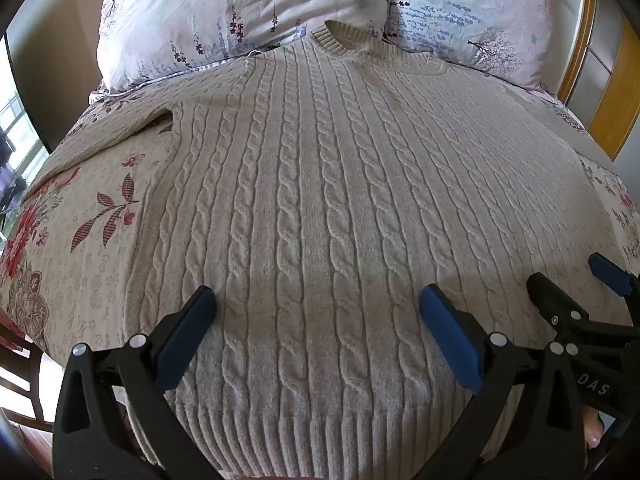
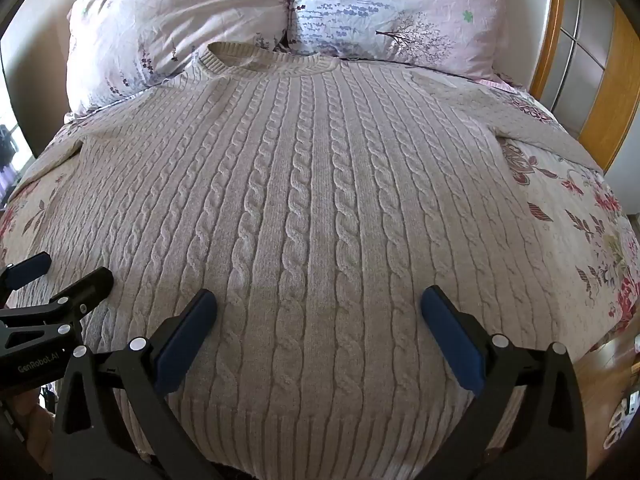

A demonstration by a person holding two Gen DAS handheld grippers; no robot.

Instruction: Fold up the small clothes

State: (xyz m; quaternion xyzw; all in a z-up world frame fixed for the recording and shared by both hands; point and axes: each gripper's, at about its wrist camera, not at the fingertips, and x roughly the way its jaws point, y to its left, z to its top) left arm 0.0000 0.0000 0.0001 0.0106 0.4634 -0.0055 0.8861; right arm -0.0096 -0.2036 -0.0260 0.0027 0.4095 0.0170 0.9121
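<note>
A cream cable-knit sweater (image 1: 320, 200) lies flat and face up on the bed, collar toward the pillows, ribbed hem nearest me; it also shows in the right wrist view (image 2: 320, 200). Its sleeves spread out to both sides. My left gripper (image 1: 318, 300) is open, hovering over the hem at the sweater's left half. My right gripper (image 2: 318, 300) is open, hovering over the hem at the right half. Each gripper shows in the other's view: the right one (image 1: 564, 276) at the right edge, the left one (image 2: 72, 268) at the left edge. Neither holds cloth.
A floral bedspread (image 1: 80, 220) lies under the sweater. Two floral pillows (image 1: 240, 12) (image 2: 400, 12) stand at the head of the bed. A wooden headboard or cabinet (image 2: 580, 60) is at the right. A wooden chair (image 1: 20, 380) stands at the lower left.
</note>
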